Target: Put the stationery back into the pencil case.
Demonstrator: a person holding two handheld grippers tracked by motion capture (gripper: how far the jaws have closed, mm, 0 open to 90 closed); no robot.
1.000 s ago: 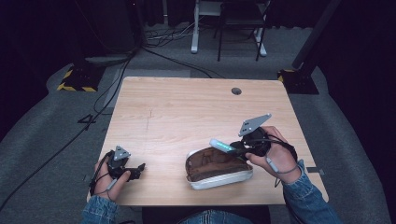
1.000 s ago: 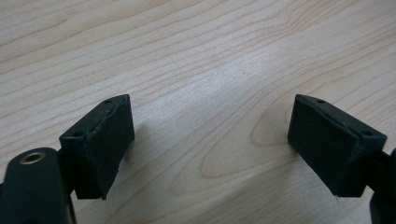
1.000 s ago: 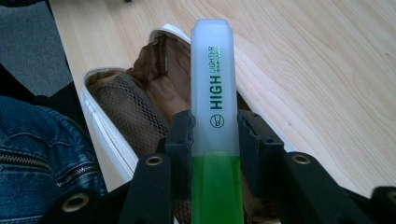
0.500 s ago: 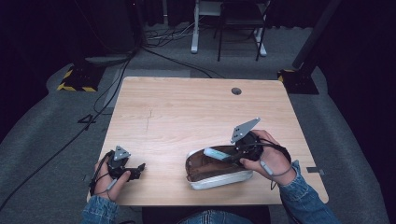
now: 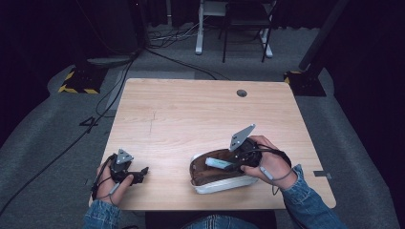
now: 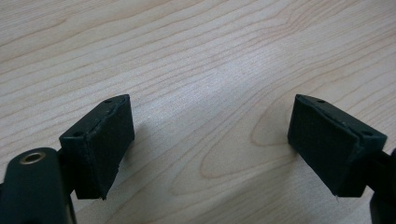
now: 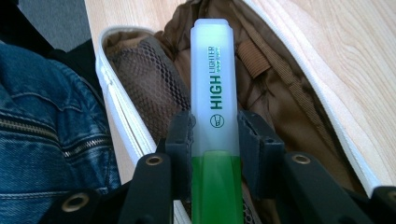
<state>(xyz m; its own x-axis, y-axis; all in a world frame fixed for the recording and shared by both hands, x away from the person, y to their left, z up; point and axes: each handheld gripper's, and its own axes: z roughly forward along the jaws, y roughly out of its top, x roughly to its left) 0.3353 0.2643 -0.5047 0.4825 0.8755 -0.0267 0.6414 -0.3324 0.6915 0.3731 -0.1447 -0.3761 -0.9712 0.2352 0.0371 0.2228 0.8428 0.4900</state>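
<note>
High view: one highlighter (image 5: 220, 163), one pouch (image 5: 210, 177)

Bright, even light on the table (image 5: 191, 114), dark surroundings, slightly soft high view.

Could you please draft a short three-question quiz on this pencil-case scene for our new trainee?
1. True or false: the right gripper is shut on the green highlighter.
2. Where does the highlighter's capped end point? A) into the open pencil case; B) at the table's hole; C) at the left gripper.
3. Fill in: the left gripper's jaws stand ____ over the bare wooden table.

Key:
1. True: both pads press on the barrel.
2. A: it hangs over the brown lining and mesh pocket.
3. open: nothing lies between them.
</note>
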